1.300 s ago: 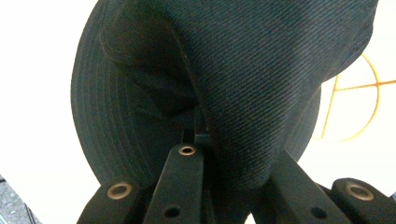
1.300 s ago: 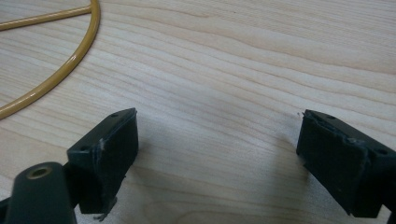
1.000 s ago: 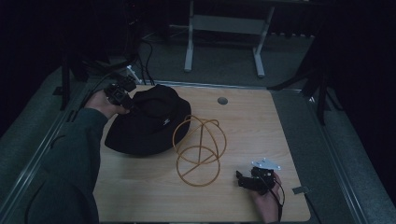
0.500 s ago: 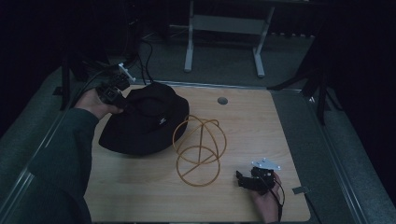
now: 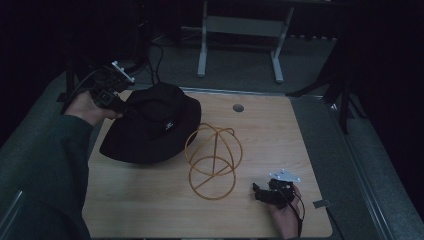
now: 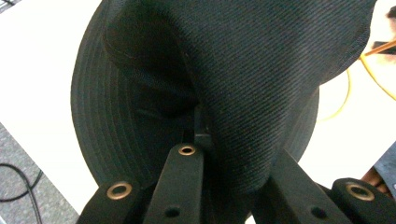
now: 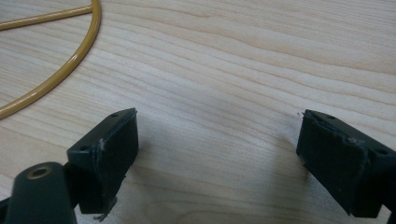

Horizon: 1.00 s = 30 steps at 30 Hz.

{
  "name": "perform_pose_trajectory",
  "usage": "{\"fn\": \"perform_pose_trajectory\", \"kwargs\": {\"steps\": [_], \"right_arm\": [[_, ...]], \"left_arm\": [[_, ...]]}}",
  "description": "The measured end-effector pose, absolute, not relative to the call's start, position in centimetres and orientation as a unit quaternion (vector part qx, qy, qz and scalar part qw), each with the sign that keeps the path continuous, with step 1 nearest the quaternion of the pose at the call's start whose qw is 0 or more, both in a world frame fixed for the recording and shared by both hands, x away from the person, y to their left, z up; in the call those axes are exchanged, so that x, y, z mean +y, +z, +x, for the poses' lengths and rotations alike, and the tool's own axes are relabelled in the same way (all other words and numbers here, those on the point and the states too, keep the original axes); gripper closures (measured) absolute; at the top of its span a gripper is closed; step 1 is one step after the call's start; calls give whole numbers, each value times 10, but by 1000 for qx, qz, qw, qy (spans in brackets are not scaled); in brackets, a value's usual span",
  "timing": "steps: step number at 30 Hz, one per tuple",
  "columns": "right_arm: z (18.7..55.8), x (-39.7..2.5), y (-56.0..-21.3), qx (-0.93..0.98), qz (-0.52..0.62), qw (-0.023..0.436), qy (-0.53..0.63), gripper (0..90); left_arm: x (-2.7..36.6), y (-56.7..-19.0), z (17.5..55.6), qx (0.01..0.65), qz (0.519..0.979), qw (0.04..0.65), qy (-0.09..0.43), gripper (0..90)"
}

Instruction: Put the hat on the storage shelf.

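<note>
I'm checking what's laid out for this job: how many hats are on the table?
1. A black hat lies on the table's left part, beside the yellow wire stand; the left gripper pinches its fabric.

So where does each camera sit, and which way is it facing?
High view: above the person's side, looking forward and down at the table; both forearms and grippers enter from below.
Left gripper view: rides the left gripper, looking along its jaws, shut on the black hat.
Right gripper view: rides the right gripper, facing bare wood, jaws apart.
All three show the yellow wire stand.
</note>
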State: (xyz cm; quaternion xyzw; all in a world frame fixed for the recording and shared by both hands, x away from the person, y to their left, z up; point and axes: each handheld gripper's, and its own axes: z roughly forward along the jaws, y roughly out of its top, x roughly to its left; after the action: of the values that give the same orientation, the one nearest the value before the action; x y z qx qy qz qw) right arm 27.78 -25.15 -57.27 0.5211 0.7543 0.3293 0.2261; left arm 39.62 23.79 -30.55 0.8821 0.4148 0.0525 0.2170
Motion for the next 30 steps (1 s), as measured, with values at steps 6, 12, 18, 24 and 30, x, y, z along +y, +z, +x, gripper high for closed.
{"fn": "perform_pose_trajectory", "kwargs": {"steps": [6,12,18,24,30], "right_arm": [[278,-251,-573,755,521,226,329,126],[278,-251,-573,755,521,226,329,126],[278,-251,-573,755,520,226,329,126],[278,-252,-573,755,520,227,329,126],[278,-251,-573,755,520,226,329,126]], "left_arm": [[242,-298,392,410,881,230,56,865],[250,-290,385,405,880,241,58,865],[258,-283,380,405,876,255,63,865],[264,-280,375,400,874,269,60,865],[268,-276,371,396,873,278,61,865]]}}
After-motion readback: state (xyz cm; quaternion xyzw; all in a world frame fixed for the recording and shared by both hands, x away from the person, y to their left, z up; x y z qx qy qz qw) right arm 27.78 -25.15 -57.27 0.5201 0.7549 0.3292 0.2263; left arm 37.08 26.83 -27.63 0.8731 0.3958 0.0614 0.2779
